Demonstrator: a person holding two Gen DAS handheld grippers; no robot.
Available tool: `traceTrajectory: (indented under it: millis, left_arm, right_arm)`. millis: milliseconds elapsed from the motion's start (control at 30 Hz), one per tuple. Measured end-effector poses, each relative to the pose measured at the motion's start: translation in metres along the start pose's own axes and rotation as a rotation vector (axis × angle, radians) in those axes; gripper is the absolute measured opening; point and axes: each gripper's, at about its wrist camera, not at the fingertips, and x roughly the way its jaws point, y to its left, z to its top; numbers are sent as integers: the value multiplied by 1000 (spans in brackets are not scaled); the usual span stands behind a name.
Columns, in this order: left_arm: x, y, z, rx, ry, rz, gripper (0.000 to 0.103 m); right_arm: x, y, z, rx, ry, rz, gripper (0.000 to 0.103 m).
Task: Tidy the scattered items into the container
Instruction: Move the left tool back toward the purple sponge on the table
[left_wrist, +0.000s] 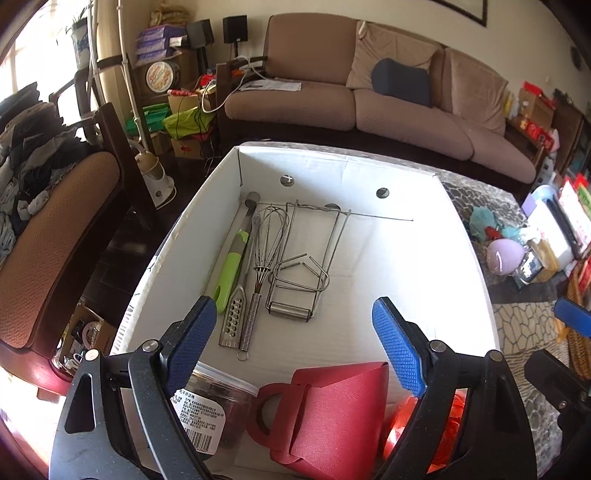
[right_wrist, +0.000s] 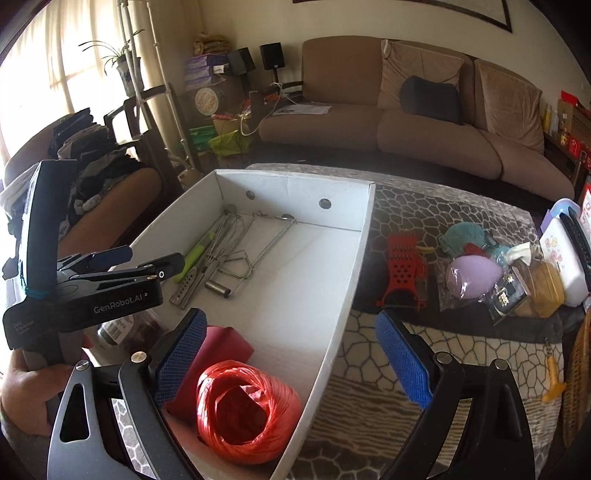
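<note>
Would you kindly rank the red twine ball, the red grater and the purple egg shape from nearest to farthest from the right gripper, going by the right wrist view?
1. Twine ball: in the white box, just beside the right gripper's left finger.
2. Red grater: on the table beyond the box, ahead and to the right.
3. Purple egg shape: farther right, past the grater.

The white box (left_wrist: 369, 177) lay open on top, its right half bare; wire utensils (left_wrist: 280, 258) crowded the left wall, and a red twine ball (right_wrist: 247, 406) and red pouch (left_wrist: 332, 410) filled the near end.
</note>
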Motion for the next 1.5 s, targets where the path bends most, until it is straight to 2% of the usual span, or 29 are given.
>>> traceTrajectory:
  millis: [200,367,467,533,633,700,833,1000,1100,1167,1300,1433,1500]
  left_arm:
    - [-4,-26,2,24,-9,-11,85]
    - [-9,-68,-3,90,-21,-41,85]
    - [-14,-98,-9,153,-45,-7,85]
    - [-24,-117,-16,203,-81,-10,85]
    - [-40,-142,-30,248,-114,-84,85]
    - [-46,-151,-34,220,-125,-127,85]
    - [-47,-174,-37,204,-98,-278,86]
    - [-35,-207,-53,262,-81,-309,91]
    - [-17,-234,-58,294,-32,-299,91]
    - [-2,-252,-57,298,7,-326,93]
    - [41,-284,-44,293,73,-280,95]
    - [92,-296,-23,246,128,-152,100]
    - [116,-292,-12,188,155,-107,103]
  right_arm:
    - [-17,-33,0,56,-39,-20,96]
    - [-39,-97,-7,175,-67,-95,96]
    - [-53,-138,-18,247,-72,-131,96]
    - [-59,-164,-27,282,-69,-171,96]
    - [-66,-204,-41,349,-54,-214,96]
    - [-71,-227,-50,392,-54,-228,96]
    - [-79,-257,-64,454,-51,-233,96]
    - [-83,-276,-75,476,-38,-239,96]
    - [-86,-292,-81,523,-44,-209,97]
    - [-90,-302,-84,563,-60,-184,97]
    - [-93,-306,-82,581,-70,-133,97]
    - [-96,-306,-78,586,-90,-100,97]
    - [-95,-305,-77,582,-88,-83,97]
